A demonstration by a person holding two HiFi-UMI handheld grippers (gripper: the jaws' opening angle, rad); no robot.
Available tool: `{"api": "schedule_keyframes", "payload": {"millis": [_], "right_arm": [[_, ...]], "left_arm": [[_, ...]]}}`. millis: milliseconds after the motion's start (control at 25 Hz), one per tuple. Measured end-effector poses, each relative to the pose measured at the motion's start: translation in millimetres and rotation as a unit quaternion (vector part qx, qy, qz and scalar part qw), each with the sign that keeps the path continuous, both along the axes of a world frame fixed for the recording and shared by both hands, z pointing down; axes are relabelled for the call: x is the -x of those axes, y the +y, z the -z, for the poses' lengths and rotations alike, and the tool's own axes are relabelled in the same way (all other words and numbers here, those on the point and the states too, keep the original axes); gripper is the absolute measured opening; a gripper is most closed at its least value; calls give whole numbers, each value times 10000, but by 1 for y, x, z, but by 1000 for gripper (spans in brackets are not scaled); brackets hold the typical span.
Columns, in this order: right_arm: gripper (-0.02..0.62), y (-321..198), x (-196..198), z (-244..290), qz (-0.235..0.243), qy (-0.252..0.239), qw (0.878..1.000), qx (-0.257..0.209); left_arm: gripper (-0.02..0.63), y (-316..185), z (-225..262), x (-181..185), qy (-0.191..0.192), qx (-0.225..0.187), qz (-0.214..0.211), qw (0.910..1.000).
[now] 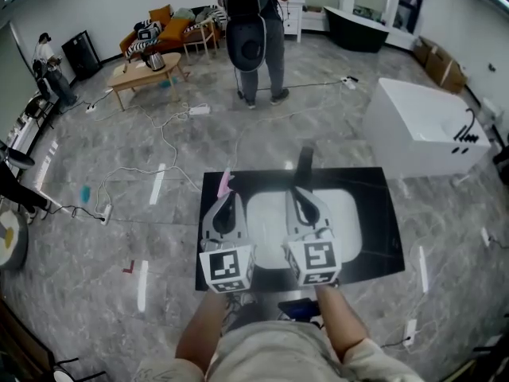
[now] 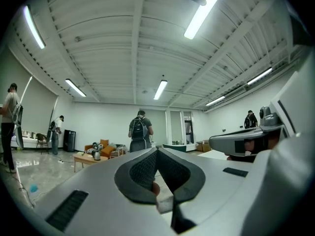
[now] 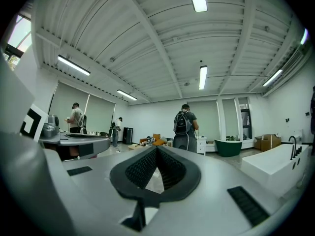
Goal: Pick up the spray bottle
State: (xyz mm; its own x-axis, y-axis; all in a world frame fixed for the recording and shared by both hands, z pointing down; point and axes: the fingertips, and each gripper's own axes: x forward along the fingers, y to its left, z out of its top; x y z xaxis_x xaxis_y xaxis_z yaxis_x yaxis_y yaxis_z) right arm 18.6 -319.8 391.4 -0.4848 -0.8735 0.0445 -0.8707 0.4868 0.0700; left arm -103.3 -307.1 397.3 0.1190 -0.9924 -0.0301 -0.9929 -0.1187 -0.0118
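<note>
The floor (image 1: 119,213) of the big room takes up most of the head view. A person with a backpack (image 1: 254,30) stands well beyond the work area and a white bathtub (image 1: 421,126) sits off to the right, neither having any part in the job.

The black tabletop (image 1: 374,213) lies directly below the wearer. It has a white basin (image 1: 346,221) sunk in its middle and a dark tap (image 1: 304,161) at its far edge.

Both tools are held level and side by side over the near half of the tabletop, pointing toward the far edge. This looks like a carrying posture for an approach rather than a reach. The left gripper (image 1: 228,197) has its fingers together with nothing clamped, and its own view confirms this. The right gripper (image 1: 293,191) also shows its fingers meeting at the tips, empty.

The spray bottle (image 1: 225,183) appears to be the small pink thing at the far left corner of the tabletop, just beyond the left gripper's tip. It is probably left standing there for a straight reach. The left gripper is the nearer, but its fingers would have to part first.
</note>
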Motion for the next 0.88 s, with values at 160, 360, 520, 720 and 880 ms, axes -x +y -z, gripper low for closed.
{"api": "schedule_keyframes", "payload": {"millis": [160,360,520,720,880], "right_arm": [[5,-14,15,-1,-127,51,9999,13],[5,-30,29,-2,-260,161,9995,-31],[5,-37,31,0,-304,149,9994,-10],[5,-46,30,-9,-135,184,9997,67],[4,-52,28,-7,-39,167,9998,66]], "left_arm": [[0,-19,0,14,-40,-48,-112,9999],[0,-39,4,27,-71,-155,-242,9996],[0,-48,2,28,-53,-130,-228,9996],[0,-55,-3,32,-72,-134,-30,9999],[1,-58,-4,30,-160,-134,78,9998]]}}
